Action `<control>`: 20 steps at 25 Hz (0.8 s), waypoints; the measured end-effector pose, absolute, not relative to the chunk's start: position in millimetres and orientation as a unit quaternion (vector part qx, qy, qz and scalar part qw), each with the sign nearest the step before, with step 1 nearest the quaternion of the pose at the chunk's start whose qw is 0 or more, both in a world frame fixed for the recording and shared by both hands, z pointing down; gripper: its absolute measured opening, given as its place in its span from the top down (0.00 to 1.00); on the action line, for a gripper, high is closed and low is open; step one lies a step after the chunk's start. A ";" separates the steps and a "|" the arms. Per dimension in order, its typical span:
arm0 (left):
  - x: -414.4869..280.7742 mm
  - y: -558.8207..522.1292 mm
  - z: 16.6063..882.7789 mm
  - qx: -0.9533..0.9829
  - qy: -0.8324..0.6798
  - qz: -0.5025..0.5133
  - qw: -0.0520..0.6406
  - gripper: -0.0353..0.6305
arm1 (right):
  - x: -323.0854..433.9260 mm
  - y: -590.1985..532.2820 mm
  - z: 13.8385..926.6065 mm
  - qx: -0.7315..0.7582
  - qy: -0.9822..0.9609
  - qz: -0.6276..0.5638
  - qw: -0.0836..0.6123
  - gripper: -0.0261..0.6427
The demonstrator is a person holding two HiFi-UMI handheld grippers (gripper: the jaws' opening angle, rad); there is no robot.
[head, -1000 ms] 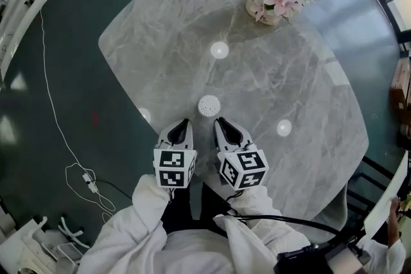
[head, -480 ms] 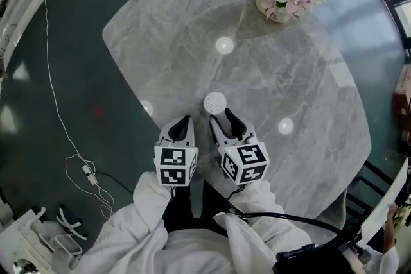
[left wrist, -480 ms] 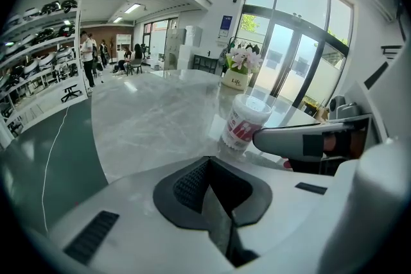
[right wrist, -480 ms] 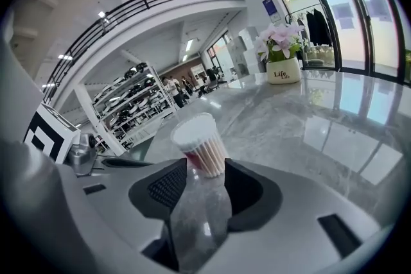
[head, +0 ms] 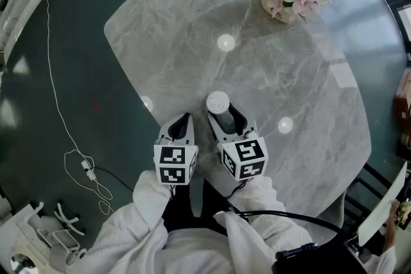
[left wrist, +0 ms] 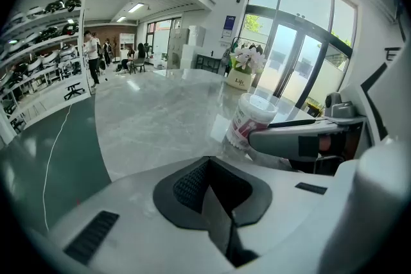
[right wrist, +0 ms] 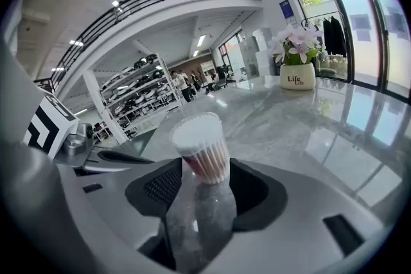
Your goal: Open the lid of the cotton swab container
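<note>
Cotton swab container [right wrist: 200,149] stands upright near the desk [head: 289,74] front edge between the right claw [head: 226,119] jaws, just opened and not gripping; left claw [head: 185,120] clenched, empty; risk: an off-centre squeeze could tip or skid the light tub, lid [head: 218,101] unopened.

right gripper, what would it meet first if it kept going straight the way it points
Most likely the cotton swab container: it stands between the tips of the right gripper, whose jaws have just been opening.
</note>
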State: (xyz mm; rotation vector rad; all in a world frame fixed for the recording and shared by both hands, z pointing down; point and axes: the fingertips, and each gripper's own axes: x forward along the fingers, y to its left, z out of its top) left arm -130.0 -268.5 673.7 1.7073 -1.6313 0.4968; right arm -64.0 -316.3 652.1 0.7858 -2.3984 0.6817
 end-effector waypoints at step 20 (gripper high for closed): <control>-137.6 -270.0 671.9 0.662 -0.631 0.186 0.359 0.95 | -75.7 -324.9 658.3 0.290 -0.886 0.218 0.288 0.53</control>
